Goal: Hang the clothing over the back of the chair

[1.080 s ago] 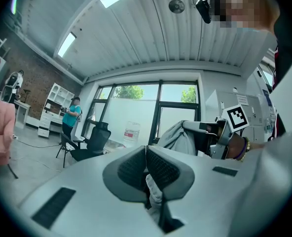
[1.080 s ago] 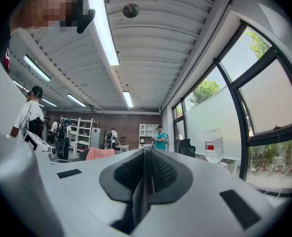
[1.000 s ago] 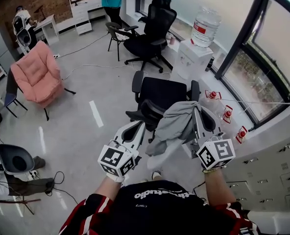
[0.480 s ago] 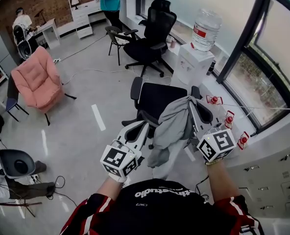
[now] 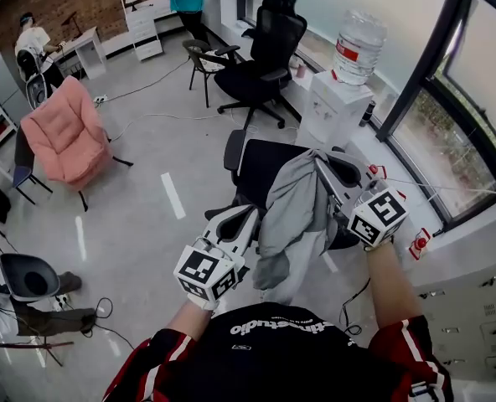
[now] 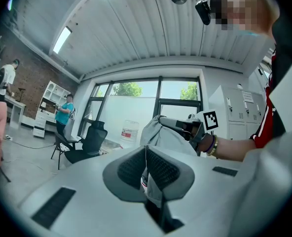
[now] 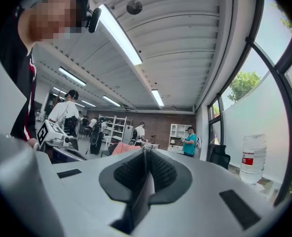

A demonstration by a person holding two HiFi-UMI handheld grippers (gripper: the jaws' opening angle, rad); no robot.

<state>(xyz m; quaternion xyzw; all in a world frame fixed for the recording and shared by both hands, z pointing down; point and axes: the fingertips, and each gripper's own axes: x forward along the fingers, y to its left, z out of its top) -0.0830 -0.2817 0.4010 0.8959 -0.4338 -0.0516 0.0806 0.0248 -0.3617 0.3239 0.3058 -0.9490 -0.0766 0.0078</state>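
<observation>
Grey garment (image 5: 294,216): clamped in closed jaws of left gripper (image 5: 250,218) and right gripper (image 5: 322,167), held above near chair (image 5: 269,164) for draping.

White print ran across the person's black shirt (image 5: 273,329), upside down in the head view; the letters "studio" could be made out in it, the rest not surely; the water bottle (image 5: 354,48) carried a red-and-white label too small to read; the left cube (image 5: 206,273) on the left gripper (image 5: 250,216) and the right cube (image 5: 382,216) on the right gripper (image 5: 319,162) bore black-and-white square markers.
</observation>
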